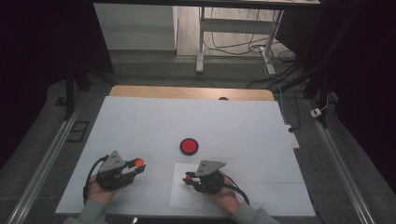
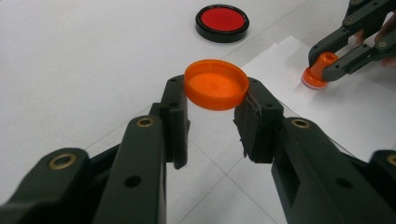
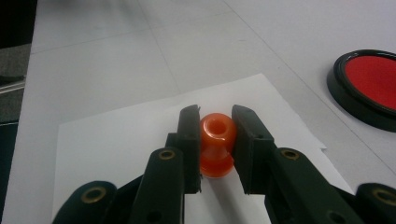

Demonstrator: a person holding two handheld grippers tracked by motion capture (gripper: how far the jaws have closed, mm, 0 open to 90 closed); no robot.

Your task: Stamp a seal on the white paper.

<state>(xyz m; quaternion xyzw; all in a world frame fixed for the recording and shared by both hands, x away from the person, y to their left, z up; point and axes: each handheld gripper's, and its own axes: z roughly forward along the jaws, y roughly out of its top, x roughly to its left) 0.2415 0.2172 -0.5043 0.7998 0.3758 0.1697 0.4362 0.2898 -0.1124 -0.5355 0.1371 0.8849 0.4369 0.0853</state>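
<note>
High view: the white surface (image 1: 154, 126) fills the middle of the frame. At lower left the left gripper (image 1: 136, 164) sits in the person's hand with an orange cap (image 1: 139, 163) at its tip. At lower centre the right gripper (image 1: 188, 178) rests over a sheet of paper (image 1: 180, 198), with an orange stamp (image 1: 187, 177) at its tip. A round red pad in a black case (image 1: 189, 146) lies just above and between the two grippers, apart from both.

Left gripper view: the jaws rise from the bottom and are clamped on the orange cap (image 2: 216, 84) at mid-frame, one jaw on each side of its rim; the cap's hollow side faces the camera and it is held clear of the surface. The red pad (image 2: 222, 21) lies at upper centre. At upper right the right gripper (image 2: 327, 63) clamps the orange stamp (image 2: 318, 70), whose base touches the paper (image 2: 355, 112).

Right gripper view: the jaws at centre are clamped on the neck of the orange stamp (image 3: 215, 144), its hollow top turned toward the camera and its wider base on the paper (image 3: 116, 135). The red pad (image 3: 369, 86) shows at the right edge, well apart from the stamp.
</note>
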